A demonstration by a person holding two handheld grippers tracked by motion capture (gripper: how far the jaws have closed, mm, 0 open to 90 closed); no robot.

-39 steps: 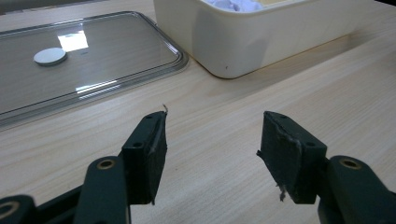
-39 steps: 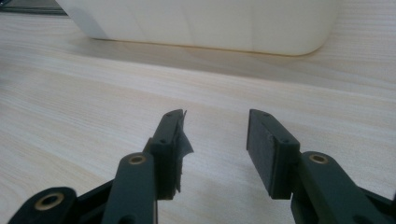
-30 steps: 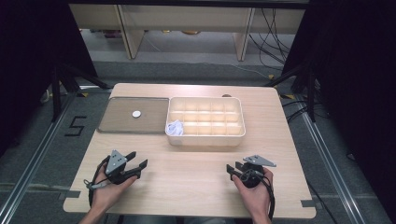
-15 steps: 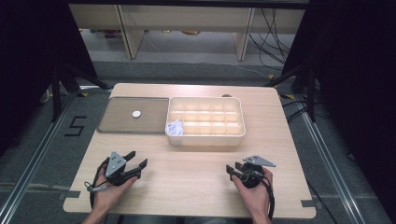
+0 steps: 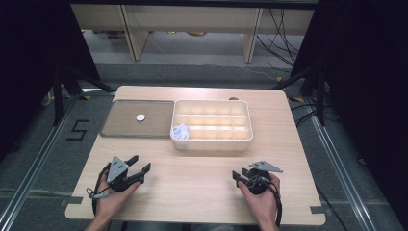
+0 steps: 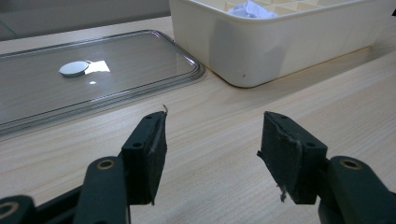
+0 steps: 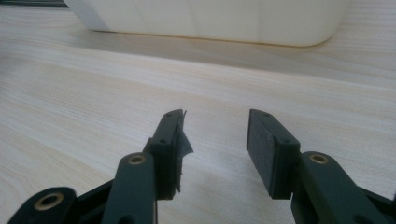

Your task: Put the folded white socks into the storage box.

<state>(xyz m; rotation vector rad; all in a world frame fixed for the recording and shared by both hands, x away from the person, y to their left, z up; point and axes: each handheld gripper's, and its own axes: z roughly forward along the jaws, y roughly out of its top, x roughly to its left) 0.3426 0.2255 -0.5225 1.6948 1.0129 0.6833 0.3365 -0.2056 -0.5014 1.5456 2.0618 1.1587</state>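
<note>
While both tools rested wide and empty on the counter, left tool (image 5: 136, 169) faced the coin-like disc (image 6: 74, 68) on the lid ahead; reaching for it seemed next.

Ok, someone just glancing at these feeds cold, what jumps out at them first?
Most likely the cream compartment box at the table's middle, with something white and crumpled in its near-left corner cell. Next, the clear lid flat on the table to its left, a small round disc lying on it. Then the left gripper and right gripper, both open and holding nothing, resting near the table's front edge.
</note>
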